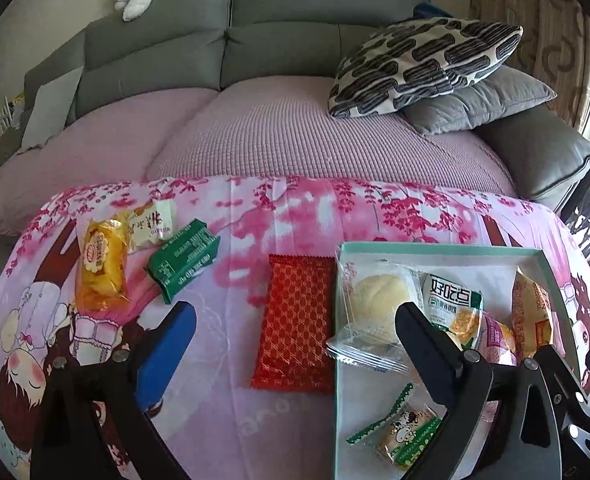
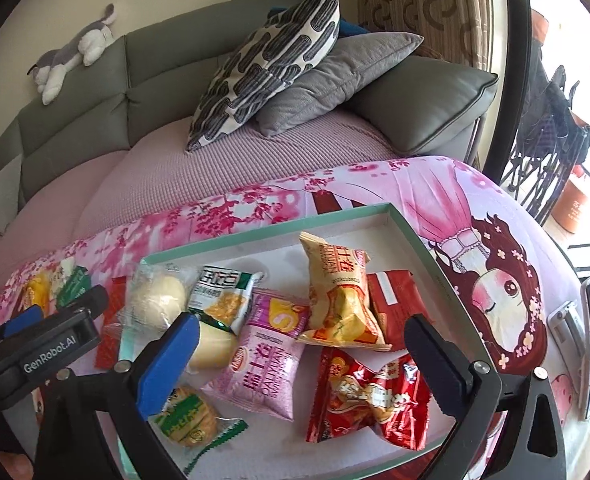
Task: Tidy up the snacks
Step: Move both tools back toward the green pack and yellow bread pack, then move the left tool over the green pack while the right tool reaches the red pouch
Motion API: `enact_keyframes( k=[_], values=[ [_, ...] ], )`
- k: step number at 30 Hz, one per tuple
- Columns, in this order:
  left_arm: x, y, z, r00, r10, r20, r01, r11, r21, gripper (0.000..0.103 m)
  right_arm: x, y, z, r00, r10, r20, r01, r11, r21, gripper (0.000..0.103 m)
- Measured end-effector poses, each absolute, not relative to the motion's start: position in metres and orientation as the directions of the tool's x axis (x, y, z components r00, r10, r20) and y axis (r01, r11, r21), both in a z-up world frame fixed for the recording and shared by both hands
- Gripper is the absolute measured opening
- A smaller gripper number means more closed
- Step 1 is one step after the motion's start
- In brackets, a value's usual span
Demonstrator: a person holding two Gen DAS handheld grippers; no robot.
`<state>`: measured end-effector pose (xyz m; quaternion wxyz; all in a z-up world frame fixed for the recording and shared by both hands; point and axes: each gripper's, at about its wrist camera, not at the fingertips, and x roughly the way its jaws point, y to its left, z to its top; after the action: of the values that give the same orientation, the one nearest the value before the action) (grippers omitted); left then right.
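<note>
At the near edge of the pink printed cloth (image 1: 231, 412), the left gripper (image 1: 295, 336) hangs with its fingers spread wide and nothing between them; the red patterned packet (image 1: 298, 322) lies flat on the cloth below the gap, just outside the left wall of the teal-rimmed tray (image 1: 435, 246). The right gripper (image 2: 301, 350) hovers over the tray's near half, its fingers also wide apart and holding nothing, with the pink bag (image 2: 265, 364) and the red crinkled bag (image 2: 369, 398) under it. Further in, the tray carries a clear-wrapped bun (image 1: 379, 296), a white and green pouch (image 1: 453, 304) and a yellow bag (image 2: 337, 300), all piled loosely toward its middle. Toward the far left corner of the cloth three snacks still lie outside the tray: a green packet (image 1: 185, 264), an orange-wrapped cake (image 1: 101, 268) and a white wrapper (image 1: 153, 222) touching it. Beyond the cloth's far edge stands the grey sofa (image 1: 295, 36) with its cushions.

The sorting looks about two-thirds done. The step in hand seems to be a fresh pick by the left gripper, and the red packet is likeliest. Being flat, it calls for a low approach, pinching across its narrow width.
</note>
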<state>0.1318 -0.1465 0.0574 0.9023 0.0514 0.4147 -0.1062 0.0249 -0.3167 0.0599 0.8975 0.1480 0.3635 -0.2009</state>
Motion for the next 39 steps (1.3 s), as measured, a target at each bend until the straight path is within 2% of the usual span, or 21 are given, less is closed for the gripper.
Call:
enact_keyframes(
  k=[10, 18, 22, 29, 35, 39],
  values=[
    [0.145, -0.098, 0.059, 0.664, -0.136, -0.735, 0.156, 0.987, -0.041, 0.100, 0.041, -0.287, 0.061, 0.667, -0.190, -0.720, 0.430, 0.888, 0.163, 0.103],
    [0.159, -0.046, 0.058, 0.654, -0.140, -0.743, 0.086, 0.990, -0.110, 0.100, 0.055, -0.258, 0.054, 0.656, -0.212, -0.724, 0.411, 0.905, 0.108, 0.103],
    [0.164, -0.025, 0.057, 0.658, -0.136, -0.741, 0.061, 0.990, -0.128, 0.100, 0.064, -0.231, 0.054, 0.684, -0.189, -0.705, 0.347, 0.934, 0.086, 0.103],
    [0.172, 0.015, 0.061, 0.687, -0.097, -0.720, 0.017, 0.993, -0.118, 0.100, 0.085, -0.182, 0.055, 0.739, -0.078, -0.669, 0.222, 0.966, 0.133, 0.103],
    [0.183, 0.030, 0.047, 0.644, -0.069, -0.762, 0.013, 0.997, -0.080, 0.100, 0.106, -0.144, 0.048, 0.740, 0.006, -0.673, 0.115, 0.984, 0.135, 0.103],
    [0.192, 0.036, 0.031, 0.606, -0.073, -0.792, 0.008, 0.996, -0.086, 0.100, 0.118, -0.134, 0.035, 0.710, 0.017, -0.704, 0.102, 0.987, 0.127, 0.103]
  ],
)
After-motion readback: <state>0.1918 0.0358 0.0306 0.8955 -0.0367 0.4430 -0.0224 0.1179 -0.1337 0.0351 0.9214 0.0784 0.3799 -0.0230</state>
